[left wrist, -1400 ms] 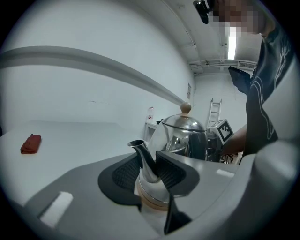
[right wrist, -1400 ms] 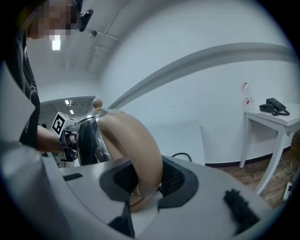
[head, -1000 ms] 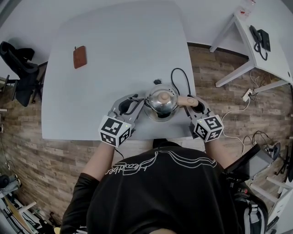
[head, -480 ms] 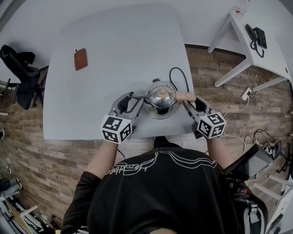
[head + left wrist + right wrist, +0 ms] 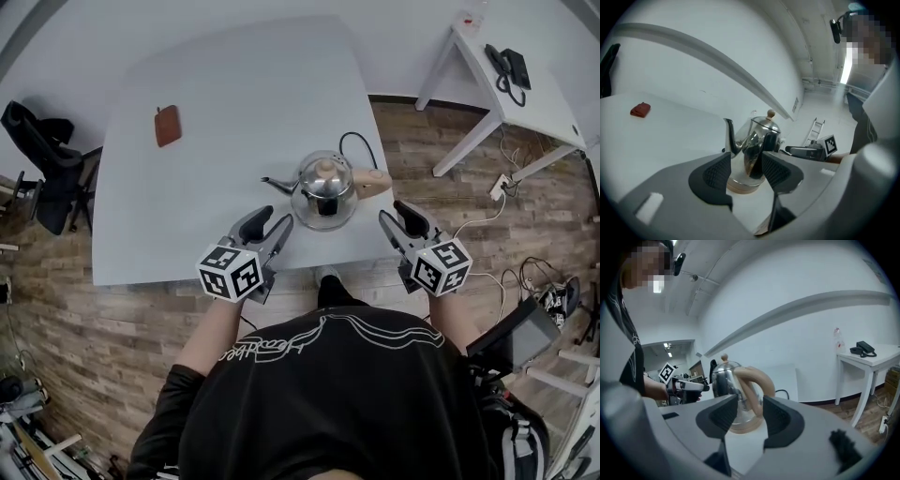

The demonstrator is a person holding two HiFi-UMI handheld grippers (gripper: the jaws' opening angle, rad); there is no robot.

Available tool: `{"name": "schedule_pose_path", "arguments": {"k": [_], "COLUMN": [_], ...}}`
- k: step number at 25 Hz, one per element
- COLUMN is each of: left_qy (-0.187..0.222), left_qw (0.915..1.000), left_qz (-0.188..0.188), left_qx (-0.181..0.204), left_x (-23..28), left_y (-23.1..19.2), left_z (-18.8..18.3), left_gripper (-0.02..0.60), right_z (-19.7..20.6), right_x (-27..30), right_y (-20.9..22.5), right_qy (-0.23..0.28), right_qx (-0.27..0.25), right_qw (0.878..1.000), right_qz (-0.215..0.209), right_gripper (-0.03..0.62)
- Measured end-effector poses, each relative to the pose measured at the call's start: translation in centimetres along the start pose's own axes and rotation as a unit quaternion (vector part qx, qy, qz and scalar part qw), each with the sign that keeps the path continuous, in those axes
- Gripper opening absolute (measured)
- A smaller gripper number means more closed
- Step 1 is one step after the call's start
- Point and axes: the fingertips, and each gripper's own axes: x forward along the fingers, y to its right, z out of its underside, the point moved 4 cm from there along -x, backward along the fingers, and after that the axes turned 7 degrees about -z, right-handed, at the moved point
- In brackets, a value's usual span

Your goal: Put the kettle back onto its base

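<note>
pulled back from the kettle (image 5: 325, 190), left tool (image 5: 270, 223) and right tool (image 5: 397, 214) are opening, nothing between their jaws. it sits on its base (image 5: 740, 185) near the desk's (image 5: 206, 141) front edge; slick steel, likely heavy, best taken by the handle (image 5: 372, 180).

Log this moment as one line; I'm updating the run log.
kettle: upright on base | left gripper: jaws opening, nothing between | right gripper: jaws opening, nothing between | both clear of kettle

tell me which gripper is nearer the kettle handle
Right. The right gripper is just off the handle; the left gripper is across the kettle from it. Both are opening, nothing between their jaws.
</note>
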Motion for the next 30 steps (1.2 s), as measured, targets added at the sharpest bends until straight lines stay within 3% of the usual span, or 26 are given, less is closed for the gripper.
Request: {"name": "schedule_pose_path", "arguments": {"k": [3, 5, 8, 11, 12, 15, 19, 22, 30], "left_qy": [0.014, 0.017, 0.02, 0.013, 0.012, 0.011, -0.008, -0.017, -0.024], "left_qw": [0.9994, 0.9982, 0.9953, 0.9924, 0.9909, 0.9853, 0.9787, 0.9765, 0.9751], "left_qz": [0.028, 0.056, 0.094, 0.122, 0.133, 0.17, 0.2, 0.204, 0.203], "left_qx": [-0.013, -0.015, -0.006, -0.007, -0.012, -0.006, 0.044, 0.069, 0.087], "left_x": [-2.0, -3.3, -5.2, -7.1, -7.8, -9.8, -11.1, -11.3, -11.4], "left_y": [2.1, 4.0, 6.7, 9.0, 9.7, 11.8, 14.0, 14.6, 15.0], "left_z": [-0.7, -1.2, -1.9, -2.3, -2.3, -1.9, -0.8, -0.2, -0.2], "left_gripper": [0.192, 0.178, 0.17, 0.086, 0.026, 0.006, 0.006, 0.006, 0.005], "right_z": [-1.2, -2.1, -3.6, -4.6, -4.6, -3.7, -2.5, -2.2, -2.4], "right_x": [-1.0, -1.6, -2.5, -3.5, -3.8, -4.3, -4.6, -4.7, -4.9], "right_y": [-3.3, -5.7, -9.7, -13.0, -13.9, -15.6, -17.5, -18.5, -18.6], "right_qy": [0.016, 0.02, 0.026, 0.026, 0.024, 0.008, -0.021, -0.029, -0.031], "right_qx": [0.003, 0.002, 0.001, 0.009, 0.014, 0.008, -0.026, -0.029, -0.031], "right_qw": [0.999, 0.998, 0.993, 0.986, 0.985, 0.985, 0.985, 0.984, 0.987], "right_qz": [-0.037, -0.062, -0.116, -0.162, -0.171, -0.174, -0.169, -0.174, -0.156], "right_gripper": [0.172, 0.059, 0.008, 0.008, 0.008, 0.006, 0.006, 0.006, 0.005]}}
